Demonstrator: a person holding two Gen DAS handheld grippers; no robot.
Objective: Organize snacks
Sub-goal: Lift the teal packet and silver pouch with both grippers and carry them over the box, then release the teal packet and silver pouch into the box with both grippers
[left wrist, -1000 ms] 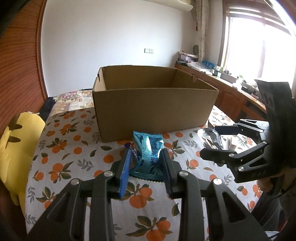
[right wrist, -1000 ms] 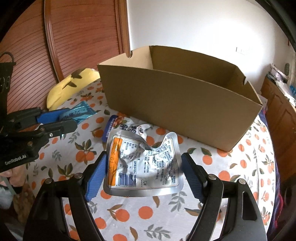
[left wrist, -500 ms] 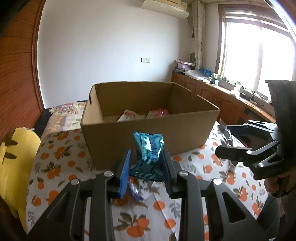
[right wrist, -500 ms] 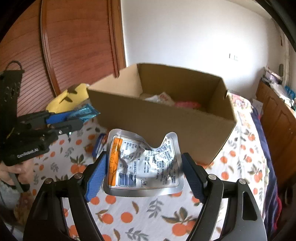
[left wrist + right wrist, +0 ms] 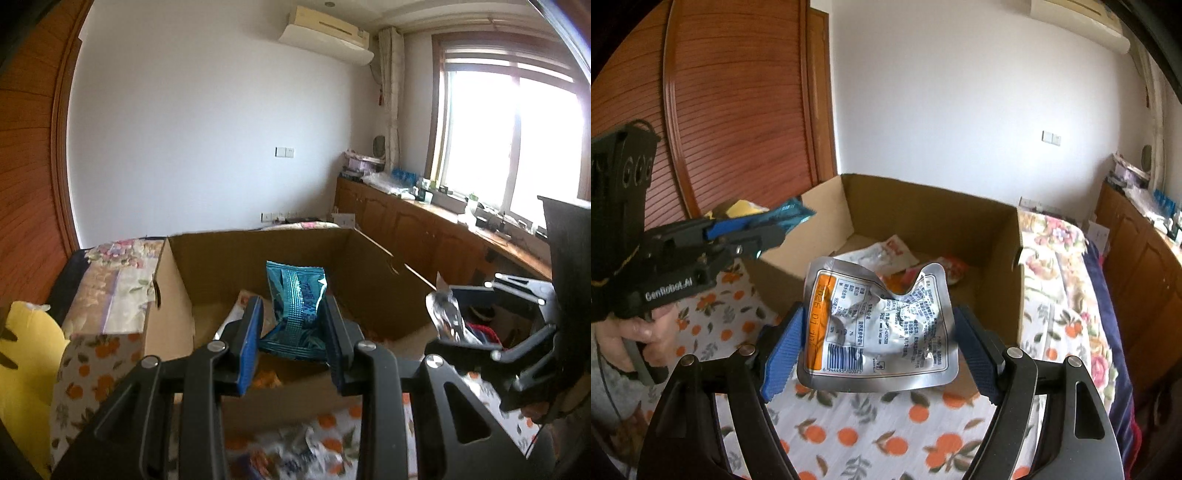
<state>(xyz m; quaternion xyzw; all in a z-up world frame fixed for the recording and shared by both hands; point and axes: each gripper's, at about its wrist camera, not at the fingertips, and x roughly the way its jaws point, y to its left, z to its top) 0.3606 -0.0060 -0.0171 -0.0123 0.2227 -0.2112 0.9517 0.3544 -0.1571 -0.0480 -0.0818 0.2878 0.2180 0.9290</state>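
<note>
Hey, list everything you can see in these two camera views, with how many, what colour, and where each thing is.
cardboard box: one, brown, open-topped, on the orange-print cloth.
packets in the box: at least two, white and red-orange, on its floor.
teal packet: one, teal-blue, held over the box opening.
silver pouch: one, silver with an orange stripe and barcode, held near the box's front edge.
tablecloth: one, white with an orange-fruit print, under the box.
yellow cushion: one, yellow, left of the cloth.
loose wrappers: blurred, count unclear, on the cloth in front of the box.
air conditioner: one, cream, high on the wall.
left claw: one, black with blue pads, shut on the teal packet.
right claw: one, black with blue pads, shut on the silver pouch.
</note>
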